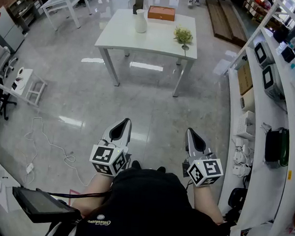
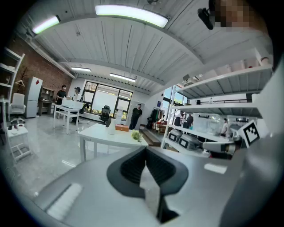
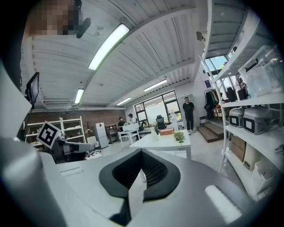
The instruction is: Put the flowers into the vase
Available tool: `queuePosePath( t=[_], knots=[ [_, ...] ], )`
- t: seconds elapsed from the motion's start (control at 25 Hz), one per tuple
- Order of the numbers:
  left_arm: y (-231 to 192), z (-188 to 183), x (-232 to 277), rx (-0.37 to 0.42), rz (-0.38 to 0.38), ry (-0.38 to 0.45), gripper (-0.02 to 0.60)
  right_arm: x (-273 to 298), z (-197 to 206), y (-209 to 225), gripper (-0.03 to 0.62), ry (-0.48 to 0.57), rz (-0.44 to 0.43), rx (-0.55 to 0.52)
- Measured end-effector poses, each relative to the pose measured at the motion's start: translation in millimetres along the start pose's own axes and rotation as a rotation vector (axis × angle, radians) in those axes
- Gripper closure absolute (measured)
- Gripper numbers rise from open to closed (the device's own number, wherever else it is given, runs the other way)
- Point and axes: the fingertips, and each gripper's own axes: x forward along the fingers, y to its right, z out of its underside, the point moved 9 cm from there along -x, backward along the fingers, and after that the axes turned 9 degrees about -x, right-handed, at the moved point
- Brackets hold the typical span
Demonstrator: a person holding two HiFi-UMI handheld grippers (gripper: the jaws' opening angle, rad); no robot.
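A white vase (image 1: 140, 21) stands on the far white table (image 1: 143, 41), several steps ahead of me. A small bunch of green-and-yellow flowers (image 1: 183, 36) stands near the table's right edge. In the left gripper view the vase (image 2: 111, 126) and flowers (image 2: 136, 135) are small and distant, as are the vase (image 3: 155, 133) and flowers (image 3: 179, 137) in the right gripper view. My left gripper (image 1: 125, 123) and right gripper (image 1: 191, 132) are held side by side over the floor, far from the table. Both are shut and hold nothing.
An orange-brown box (image 1: 161, 12) lies on the table behind the vase. White shelving with appliances (image 1: 263, 98) runs along the right. Small white tables (image 1: 28, 85) and a loose cable (image 1: 49, 143) are on the left floor. A person in black (image 2: 135, 116) stands far back.
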Motion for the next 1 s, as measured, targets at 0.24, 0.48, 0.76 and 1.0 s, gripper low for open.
queuePosePath(
  t=[0.24,0.48,0.76,1.0],
  knots=[
    [0,0,3,0.000,0.001,-0.001,0.575,2,0,3,0.595,-0.006,-0.003,-0.008],
    [-2,-1,3,0.013,0.005,-0.001,0.575,7,-1,-2,0.594,0.001,-0.043,0.011],
    [-12,-4,3,0.006,0.009,-0.005,0.575,17,-4,-9,0.594,0.007,-0.049,0.021],
    [-29,-6,4,0.000,0.005,0.002,0.575,32,-2,-18,0.594,-0.011,-0.038,0.015]
  ],
)
